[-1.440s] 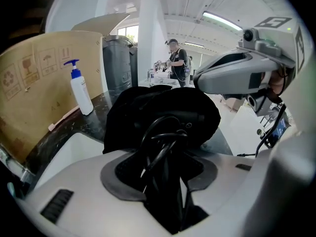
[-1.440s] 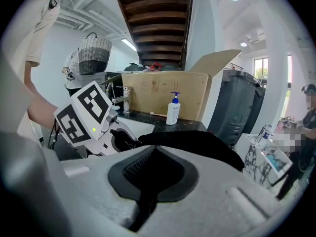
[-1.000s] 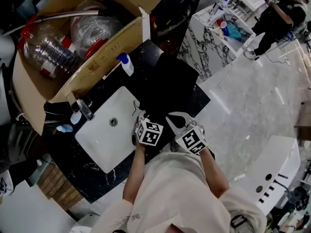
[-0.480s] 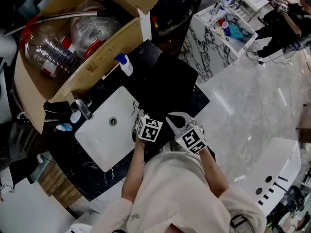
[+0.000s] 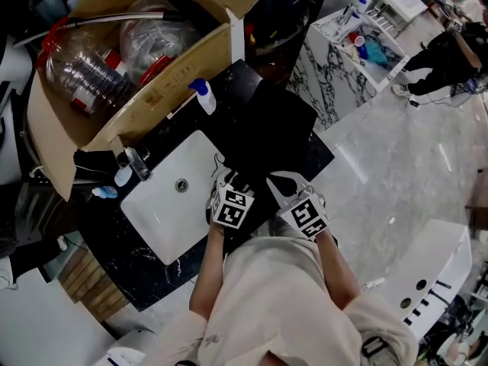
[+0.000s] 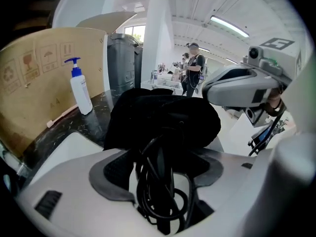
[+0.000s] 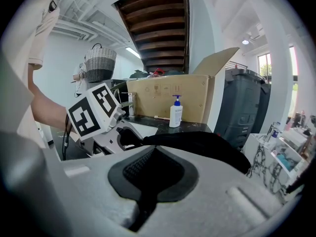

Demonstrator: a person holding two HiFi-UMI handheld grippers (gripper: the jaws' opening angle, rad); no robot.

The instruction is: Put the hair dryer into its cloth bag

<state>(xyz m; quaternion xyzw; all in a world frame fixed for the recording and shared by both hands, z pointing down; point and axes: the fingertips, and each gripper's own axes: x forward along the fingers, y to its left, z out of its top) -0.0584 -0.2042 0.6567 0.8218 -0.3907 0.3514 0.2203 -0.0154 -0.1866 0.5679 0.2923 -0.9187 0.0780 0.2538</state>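
The black cloth bag (image 6: pixel 163 117) lies bunched on the dark counter right of the sink. A coiled black cable (image 6: pixel 160 196) of the hair dryer hangs out of its mouth; the dryer's body is hidden. My left gripper (image 6: pixel 160 169) straddles this cable, its jaws opening, and the pads stand clear of the coil on both sides. My right gripper (image 7: pixel 148 181) is shut on an edge of the bag (image 7: pixel 207 144). In the head view the left gripper (image 5: pixel 223 183) and right gripper (image 5: pixel 280 185) sit side by side at the counter's front edge.
A white sink (image 5: pixel 164 219) with a faucet (image 5: pixel 137 162) lies left of the grippers. A pump bottle (image 5: pixel 202 96) stands before a big cardboard box (image 5: pixel 164 90) of plastic containers. A grey bin (image 6: pixel 123 58) stands behind the bag. A marble table (image 5: pixel 335 67) and a person (image 5: pixel 450 52) are far right.
The head view has shifted slightly down and right. Both grippers stay at the counter's front edge beside the sink. The person at the far right has moved lower in view.
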